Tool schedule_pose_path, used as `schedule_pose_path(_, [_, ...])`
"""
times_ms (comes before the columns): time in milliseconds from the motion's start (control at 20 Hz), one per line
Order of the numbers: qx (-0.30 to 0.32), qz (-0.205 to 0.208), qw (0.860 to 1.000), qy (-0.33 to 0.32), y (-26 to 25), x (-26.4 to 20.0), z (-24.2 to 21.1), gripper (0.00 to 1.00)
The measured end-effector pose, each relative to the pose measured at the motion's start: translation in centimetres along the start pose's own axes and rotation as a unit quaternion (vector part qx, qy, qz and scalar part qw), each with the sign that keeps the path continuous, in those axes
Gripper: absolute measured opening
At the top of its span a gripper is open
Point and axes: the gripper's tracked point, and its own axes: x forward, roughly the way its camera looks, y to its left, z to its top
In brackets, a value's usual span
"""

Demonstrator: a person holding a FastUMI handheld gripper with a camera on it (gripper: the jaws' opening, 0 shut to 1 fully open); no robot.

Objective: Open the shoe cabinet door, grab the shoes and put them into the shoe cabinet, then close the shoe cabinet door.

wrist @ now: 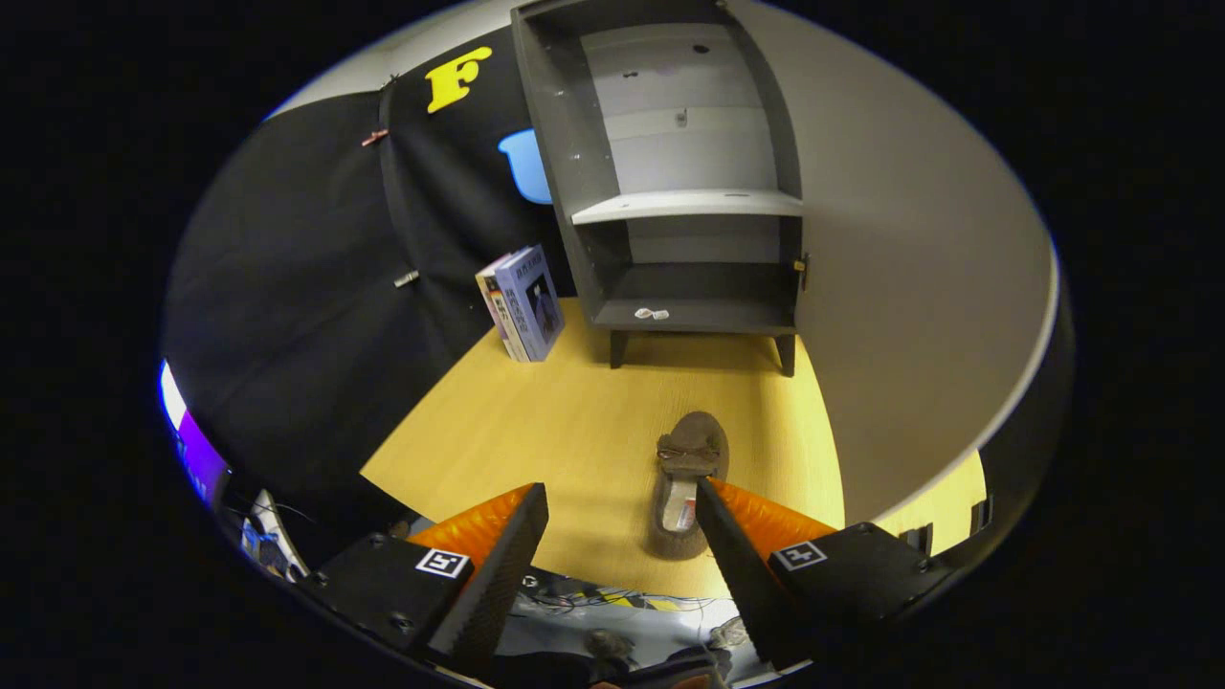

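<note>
The grey shoe cabinet (689,206) stands at the far end of the wooden table, its door (909,287) swung wide open to the right. Inside are a pale shelf (689,204) and a dark bottom compartment with a small white scrap on its floor. A brown slipper-like shoe (684,474) lies on the table short of the cabinet, toe toward it, its heel end next to my right finger (737,555). My gripper (622,493) is open above the table's near edge, with nothing between its fingers.
A pair of boxed books (524,304) leans upright left of the cabinet. The wooden tabletop (536,431) stretches between the fingers and the cabinet. Cables and clutter (612,608) lie below the table's near edge.
</note>
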Motion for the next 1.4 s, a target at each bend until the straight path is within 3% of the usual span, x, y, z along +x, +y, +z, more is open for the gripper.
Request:
schedule_pose_path(100, [0.000, -0.004, 1.000, 0.025, -0.3, 3.7, -1.5, 0.97])
schedule_pose_path(250, [0.022, -0.020, 0.998, 0.053, -0.8, 8.5, -3.5, 0.77])
schedule_pose_path(400, [0.028, -0.046, 0.996, 0.066, -2.4, 12.6, -5.2, 0.75])
schedule_pose_path(500, [0.034, -0.065, 0.995, 0.074, -3.7, 15.1, -6.3, 0.69])
schedule_pose_path(750, [0.061, -0.101, 0.991, 0.058, -6.1, 19.0, -6.6, 0.68])
schedule_pose_path(850, [0.078, -0.098, 0.991, 0.056, -6.5, 20.5, -6.6, 0.34])
schedule_pose_path(1000, [0.080, -0.095, 0.991, 0.049, -6.9, 20.7, -6.2, 0.11])
schedule_pose_path(1200, [0.050, -0.079, 0.994, 0.050, -6.3, 19.8, -6.0, 0.12])
schedule_pose_path(1400, [0.063, -0.070, 0.995, 0.025, -6.3, 17.1, -3.2, 0.12])
